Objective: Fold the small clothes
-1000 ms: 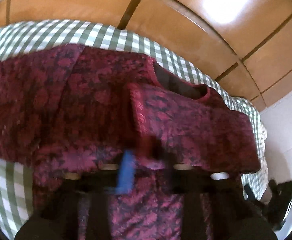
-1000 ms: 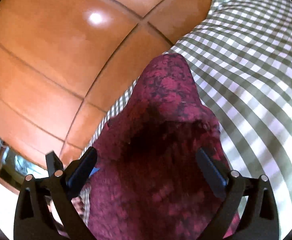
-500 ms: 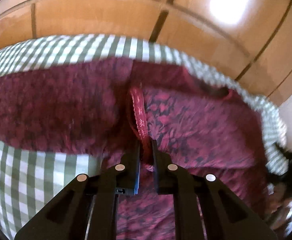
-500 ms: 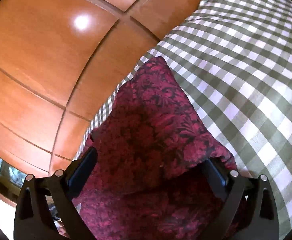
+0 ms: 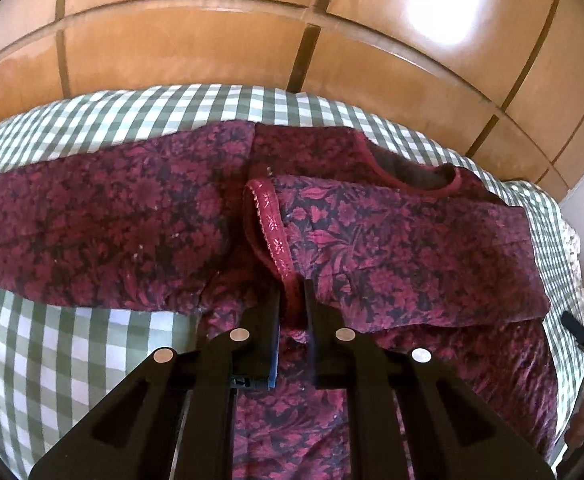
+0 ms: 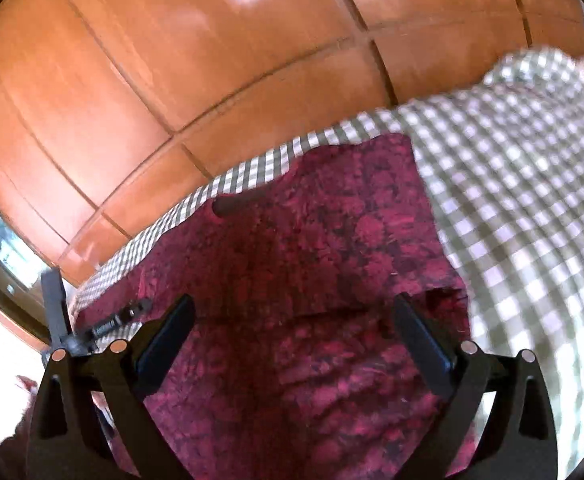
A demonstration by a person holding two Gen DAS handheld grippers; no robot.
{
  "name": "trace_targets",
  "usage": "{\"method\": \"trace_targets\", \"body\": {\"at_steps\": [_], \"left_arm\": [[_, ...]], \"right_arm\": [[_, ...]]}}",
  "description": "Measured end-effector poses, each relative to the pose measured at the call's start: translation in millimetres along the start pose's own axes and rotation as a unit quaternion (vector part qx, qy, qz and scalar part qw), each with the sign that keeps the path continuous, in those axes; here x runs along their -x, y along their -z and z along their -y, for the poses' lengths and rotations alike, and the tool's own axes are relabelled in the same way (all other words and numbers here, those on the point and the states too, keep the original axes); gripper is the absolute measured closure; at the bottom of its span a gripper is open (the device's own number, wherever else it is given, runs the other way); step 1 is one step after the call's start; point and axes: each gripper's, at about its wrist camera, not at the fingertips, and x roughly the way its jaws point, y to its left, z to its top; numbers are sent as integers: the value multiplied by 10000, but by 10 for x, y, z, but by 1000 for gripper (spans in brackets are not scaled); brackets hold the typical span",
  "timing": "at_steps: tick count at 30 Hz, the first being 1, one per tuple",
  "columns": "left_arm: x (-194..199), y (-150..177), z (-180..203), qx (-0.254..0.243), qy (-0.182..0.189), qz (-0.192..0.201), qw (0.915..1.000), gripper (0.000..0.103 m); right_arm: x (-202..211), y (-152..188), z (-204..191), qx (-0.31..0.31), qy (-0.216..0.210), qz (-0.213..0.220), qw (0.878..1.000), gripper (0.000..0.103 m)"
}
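Your left claw (image 5: pixel 292 312) is clamped on the shiny trimmed cuff (image 5: pixel 270 220) of the maroon floral top (image 5: pixel 392 240) spread on the green-checked bed (image 5: pixel 72 360); right claw (image 6: pixel 292 344) gapes empty above it; lay the sleeve flat across the body, avoiding bunching.

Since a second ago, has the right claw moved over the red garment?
Yes. The right claw, jaws wide open, has pulled back from the garment: against the checked cloth, the neckline and far edge now show, where fabric once bulged between the fingers.
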Motion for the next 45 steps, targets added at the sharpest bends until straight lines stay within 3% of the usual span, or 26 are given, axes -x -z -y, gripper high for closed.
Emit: {"method": "trace_targets", "body": {"at_steps": [4,7,11,15,17,19,21,24,27,31,36,41,45], "left_arm": [[-49,18,-11,-28,-117,-91,9999,93],[-148,56,-25,-30,-162,-193,9997,93],[-111,68,-56,141,-92,-64,9998,90],[114,71,-60,239,-217,362,9988,75],[335,72,-43,260,-287,785,9962,64],[501,59,-22,282,-298,1132,9927,40],[578,12,32,175,-266,1314,9908,35],[442,-42,170,-251,-326,1087,9932,35],[142,-4,271,-563,-418,646,9954,38],[-163,85,174,-395,-503,159,9978,40],[-199,87,77,-174,-313,137,9993,40],[25,123,-129,342,155,352,9987,40],[324,239,-504,960,167,697,9928,26]], "right_arm": [[-214,-148,190,-295,452,272,9982,9],[-422,-180,475,-847,473,68,9953,11],[-491,-120,318,-116,930,117,9955,11],[-597,6,203,559,1364,189,9889,9],[-616,17,197,596,1377,184,9885,7],[-631,5,156,666,1485,161,9865,7],[-584,-36,91,725,1510,125,9858,6],[-407,-134,-18,592,1297,397,9890,6],[-497,-317,-109,630,1227,418,9896,6],[-825,-523,-197,905,1348,87,9867,7],[-1307,-714,-9,763,1719,-414,9813,6],[-1447,-569,-105,1289,2148,-70,9681,2],[-1442,-500,-150,1455,2321,120,9617,2]]}}
